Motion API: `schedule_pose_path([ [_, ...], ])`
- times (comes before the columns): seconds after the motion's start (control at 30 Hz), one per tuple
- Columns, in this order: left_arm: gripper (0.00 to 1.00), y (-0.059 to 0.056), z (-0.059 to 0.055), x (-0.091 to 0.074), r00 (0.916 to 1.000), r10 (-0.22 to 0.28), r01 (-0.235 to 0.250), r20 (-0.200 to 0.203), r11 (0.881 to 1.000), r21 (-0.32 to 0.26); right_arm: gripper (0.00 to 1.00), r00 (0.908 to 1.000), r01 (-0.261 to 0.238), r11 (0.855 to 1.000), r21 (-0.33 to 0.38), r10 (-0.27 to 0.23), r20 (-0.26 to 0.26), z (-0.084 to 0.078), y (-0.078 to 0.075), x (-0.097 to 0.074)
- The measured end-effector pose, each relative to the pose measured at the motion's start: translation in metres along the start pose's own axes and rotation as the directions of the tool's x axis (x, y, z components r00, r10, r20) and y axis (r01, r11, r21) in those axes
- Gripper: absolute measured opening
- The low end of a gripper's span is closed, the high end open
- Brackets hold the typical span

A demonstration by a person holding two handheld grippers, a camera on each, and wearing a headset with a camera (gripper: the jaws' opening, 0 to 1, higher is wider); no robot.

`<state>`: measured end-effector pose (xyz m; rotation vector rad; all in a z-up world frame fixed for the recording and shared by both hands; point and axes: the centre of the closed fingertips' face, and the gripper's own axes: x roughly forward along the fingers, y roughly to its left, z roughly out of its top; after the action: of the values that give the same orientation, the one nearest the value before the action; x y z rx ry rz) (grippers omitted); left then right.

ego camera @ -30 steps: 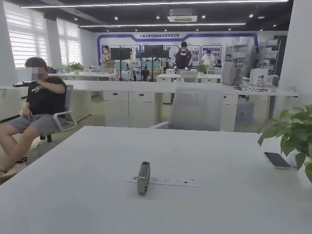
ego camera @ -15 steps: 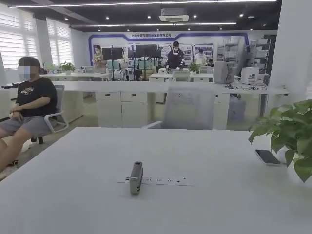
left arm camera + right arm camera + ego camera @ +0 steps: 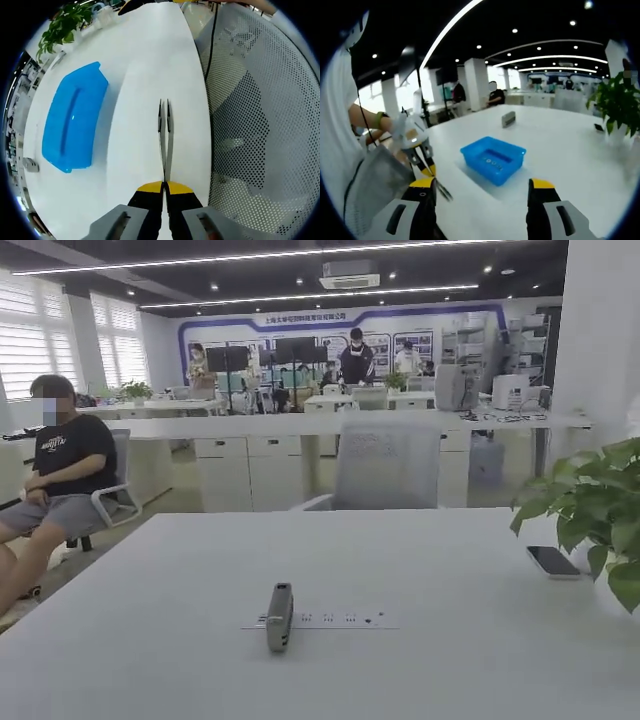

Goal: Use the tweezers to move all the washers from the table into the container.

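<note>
Here, the left gripper [image 3: 164,186] is pinching the tweezers [image 3: 165,135] by their rear end, its jaws pressed tight around them. The two tweezer arms are lying almost together over the white table [image 3: 145,60], and nothing can be made out between their tips. The right gripper [image 3: 481,184] is hanging with its jaws spread wide and nothing between them, facing the blue container [image 3: 480,169], which is sitting on the table near both grippers. In the left gripper view the container is lying to the left of the tweezers and apart from them.

Several small ring-like specks, probably washers [image 3: 492,161], are resting on the container floor, though they are too small to count. Whether any washers are waiting on the table cannot be told.

The head view is looking out across the far part of the table, where a power strip [image 3: 335,620] and a phone [image 3: 552,561] are lying.

Judged from this, the moving is looking at least partly done, perhaps finished.
</note>
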<state>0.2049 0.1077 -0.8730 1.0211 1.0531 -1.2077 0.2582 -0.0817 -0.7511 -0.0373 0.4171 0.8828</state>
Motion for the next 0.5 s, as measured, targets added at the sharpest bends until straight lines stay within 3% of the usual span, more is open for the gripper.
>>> schedule_pose_path([
  [0.07, 0.00, 0.001, 0.000, 0.000, 0.9999, -0.010, 0.011, 0.011, 0.999, -0.043, 0.73, 0.9999, 0.010, 1.000, -0.002, -0.010, 0.002, 0.000, -0.001, -0.001],
  [0.13, 0.00, 0.001, -0.001, -0.001, 0.9994, -0.013, 0.015, 0.033, 0.999, -0.046, 0.74, 0.9998, 0.019, 1.000, -0.001, -0.019, -0.002, -0.001, -0.003, -0.003],
  [0.2, 0.01, -0.001, 0.001, 0.000, 0.9966, -0.018, 0.026, 0.080, 0.995, -0.100, 0.74, 0.9997, 0.024, 1.000, 0.005, -0.024, -0.004, -0.003, -0.005, -0.004],
  [0.3, 0.24, 0.003, -0.001, -0.003, 0.9887, 0.024, 0.005, 0.148, 0.981, -0.196, 0.75, 0.9994, 0.032, 0.999, 0.006, -0.032, -0.010, -0.005, -0.005, -0.005],
  [0.37, 0.30, 0.002, -0.003, -0.007, 0.9808, 0.045, 0.007, 0.190, 0.964, -0.266, 0.76, 0.9992, 0.038, 0.999, 0.008, -0.038, -0.010, -0.006, -0.007, -0.006],
  [0.43, 0.34, 0.006, -0.007, -0.017, 0.9618, 0.109, -0.015, 0.251, 0.937, -0.350, 0.77, 0.9988, 0.048, 0.999, 0.013, -0.048, -0.011, -0.007, -0.010, -0.006],
  [0.5, 0.42, 0.009, -0.011, -0.026, 0.9448, 0.165, -0.036, 0.283, 0.911, -0.410, 0.78, 0.9983, 0.056, 0.998, 0.008, -0.056, -0.017, -0.009, -0.011, -0.005],
])
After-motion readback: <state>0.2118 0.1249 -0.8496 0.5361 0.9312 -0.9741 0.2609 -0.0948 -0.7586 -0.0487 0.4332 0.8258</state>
